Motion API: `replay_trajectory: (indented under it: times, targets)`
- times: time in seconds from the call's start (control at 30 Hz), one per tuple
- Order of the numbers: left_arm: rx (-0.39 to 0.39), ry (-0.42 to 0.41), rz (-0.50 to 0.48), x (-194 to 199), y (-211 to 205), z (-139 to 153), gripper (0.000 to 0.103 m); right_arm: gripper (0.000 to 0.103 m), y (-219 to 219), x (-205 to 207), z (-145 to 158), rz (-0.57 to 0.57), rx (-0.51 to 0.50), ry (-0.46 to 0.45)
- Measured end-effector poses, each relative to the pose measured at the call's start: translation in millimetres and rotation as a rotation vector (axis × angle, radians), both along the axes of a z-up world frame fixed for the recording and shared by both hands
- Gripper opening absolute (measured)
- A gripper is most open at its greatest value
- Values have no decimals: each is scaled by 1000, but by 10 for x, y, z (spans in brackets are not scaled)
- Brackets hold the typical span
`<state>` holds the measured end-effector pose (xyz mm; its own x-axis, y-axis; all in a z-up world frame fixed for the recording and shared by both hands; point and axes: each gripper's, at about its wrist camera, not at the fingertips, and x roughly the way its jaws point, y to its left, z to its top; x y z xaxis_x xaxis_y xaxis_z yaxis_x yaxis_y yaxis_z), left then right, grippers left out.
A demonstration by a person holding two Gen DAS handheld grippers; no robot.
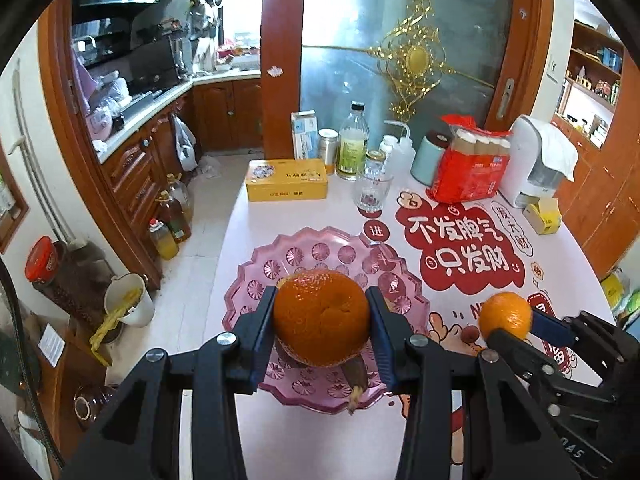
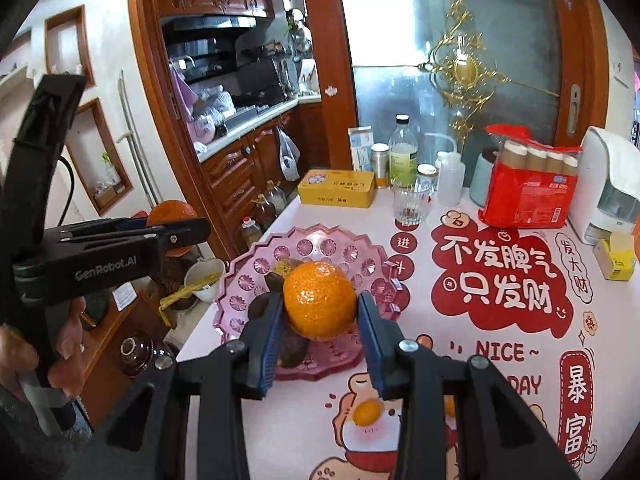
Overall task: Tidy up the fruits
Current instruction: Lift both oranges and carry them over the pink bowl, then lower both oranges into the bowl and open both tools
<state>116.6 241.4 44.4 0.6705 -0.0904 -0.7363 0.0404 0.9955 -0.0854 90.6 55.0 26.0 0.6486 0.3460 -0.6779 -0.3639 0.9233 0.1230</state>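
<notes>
My left gripper (image 1: 322,318) is shut on a large orange (image 1: 320,316) and holds it above the pink glass fruit plate (image 1: 256,280). A dark banana (image 1: 358,380) lies in the plate under it. My right gripper (image 2: 320,306) is shut on a smaller orange (image 2: 319,300) and holds it over the near right part of the same plate (image 2: 320,246). The right gripper with its orange (image 1: 505,314) shows at the right of the left wrist view. The left gripper with its orange (image 2: 172,211) shows at the left of the right wrist view. A small kumquat (image 2: 366,412) lies on the table below the right gripper.
The table has a pink cloth with red print (image 2: 500,276). At its far side stand a yellow tin (image 1: 286,180), a glass tumbler (image 1: 370,192), bottles (image 1: 352,144), a red pack of cups (image 1: 470,164) and a white appliance (image 1: 532,160). A small yellow box (image 1: 543,216) is at the right. Oil bottles (image 1: 172,216) stand on the floor at the left.
</notes>
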Motion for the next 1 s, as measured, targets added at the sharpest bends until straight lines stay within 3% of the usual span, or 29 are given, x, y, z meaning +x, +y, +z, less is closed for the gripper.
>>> replay_trajectory:
  times: [0.57, 0.8, 1.0]
  targets:
    - [-12, 214, -116, 971, -207, -1195, 42, 37, 197, 832, -1007, -61, -96, 239]
    - [2, 246, -152, 1154, -353, -1472, 42, 38, 174, 1004, -1250, -85, -102, 284]
    - [3, 238, -160, 1169, -385, -1502, 47, 43, 191, 1040, -1332, -64, -89, 285]
